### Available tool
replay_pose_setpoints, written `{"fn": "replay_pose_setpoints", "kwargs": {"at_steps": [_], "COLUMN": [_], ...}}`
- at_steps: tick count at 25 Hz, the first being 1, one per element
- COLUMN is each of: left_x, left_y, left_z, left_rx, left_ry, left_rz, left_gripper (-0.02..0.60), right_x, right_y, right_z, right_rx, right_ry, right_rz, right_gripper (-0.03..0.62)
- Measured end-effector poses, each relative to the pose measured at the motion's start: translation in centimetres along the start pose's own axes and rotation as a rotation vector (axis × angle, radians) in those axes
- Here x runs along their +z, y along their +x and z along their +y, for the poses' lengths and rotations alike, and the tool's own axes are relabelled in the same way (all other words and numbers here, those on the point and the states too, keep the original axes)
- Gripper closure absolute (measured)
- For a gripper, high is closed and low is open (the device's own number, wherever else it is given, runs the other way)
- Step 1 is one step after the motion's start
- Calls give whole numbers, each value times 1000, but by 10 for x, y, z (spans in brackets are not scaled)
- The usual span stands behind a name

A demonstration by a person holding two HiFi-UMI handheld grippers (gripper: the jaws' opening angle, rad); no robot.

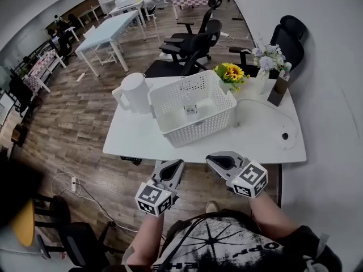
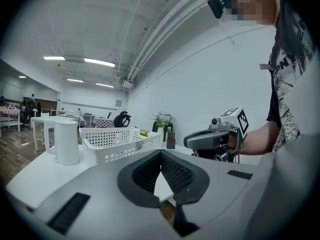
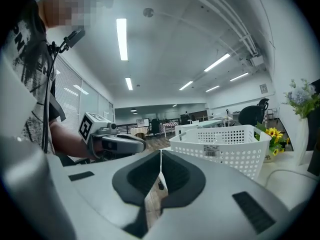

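My left gripper (image 1: 172,169) and right gripper (image 1: 218,162) hang side by side just off the near edge of a white table (image 1: 258,137); both are shut with nothing between the jaws. In the left gripper view the left gripper (image 2: 161,154) has its tips touching, and the right gripper (image 2: 212,139) shows beside it. The right gripper view has the right gripper (image 3: 160,153) closed likewise, with the left gripper (image 3: 118,143) to its left. A white perforated basket (image 1: 197,131) stands mid-table, nearest both grippers, with a small pale item (image 1: 190,110) inside.
A white jug (image 1: 135,92) stands left of the basket. Sunflowers (image 1: 231,72), a vase of pale flowers (image 1: 266,56) and a dark box (image 1: 278,90) sit at the back right. A white cable ends at a small black puck (image 1: 285,136). Black office chairs (image 1: 193,45) stand behind the table.
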State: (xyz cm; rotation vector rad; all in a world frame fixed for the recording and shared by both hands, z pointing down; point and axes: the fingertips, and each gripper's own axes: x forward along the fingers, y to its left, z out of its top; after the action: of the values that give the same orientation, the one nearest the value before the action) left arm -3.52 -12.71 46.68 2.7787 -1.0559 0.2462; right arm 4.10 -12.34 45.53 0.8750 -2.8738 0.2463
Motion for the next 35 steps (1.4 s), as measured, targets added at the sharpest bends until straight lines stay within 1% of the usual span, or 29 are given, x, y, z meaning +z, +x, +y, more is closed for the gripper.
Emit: {"fn": "replay_pose_setpoints", "kwargs": {"at_steps": [6, 10, 15, 21, 24, 28, 32, 35], "left_x": [12, 17, 22, 29, 31, 35, 39, 40], "left_y": [29, 39, 45, 49, 52, 56, 60, 61], "left_z": [13, 23, 36, 61, 75, 90, 108, 123], "left_rx": [38, 63, 88, 100, 94, 66, 38, 19], "left_ry": [18, 33, 34, 35, 36, 40, 47, 42], "left_rz": [-2, 4, 7, 0, -6, -8, -9, -5], "left_gripper": [572, 571, 572, 571, 572, 572, 572, 572], "right_x": [9, 14, 18, 23, 26, 36, 48, 55], "right_y": [4, 8, 13, 26, 37, 53, 70, 81], "right_z": [-32, -49, -66, -81, -88, -97, -113, -126], "right_rx": [42, 60, 57, 48, 40, 25, -12, -49], "right_ry": [-16, -29, -44, -32, -40, -52, -63, -111], "right_rz": [-10, -12, -12, -20, -21, -31, -46, -33], "right_gripper": [571, 571, 571, 571, 571, 571, 571, 571]}}
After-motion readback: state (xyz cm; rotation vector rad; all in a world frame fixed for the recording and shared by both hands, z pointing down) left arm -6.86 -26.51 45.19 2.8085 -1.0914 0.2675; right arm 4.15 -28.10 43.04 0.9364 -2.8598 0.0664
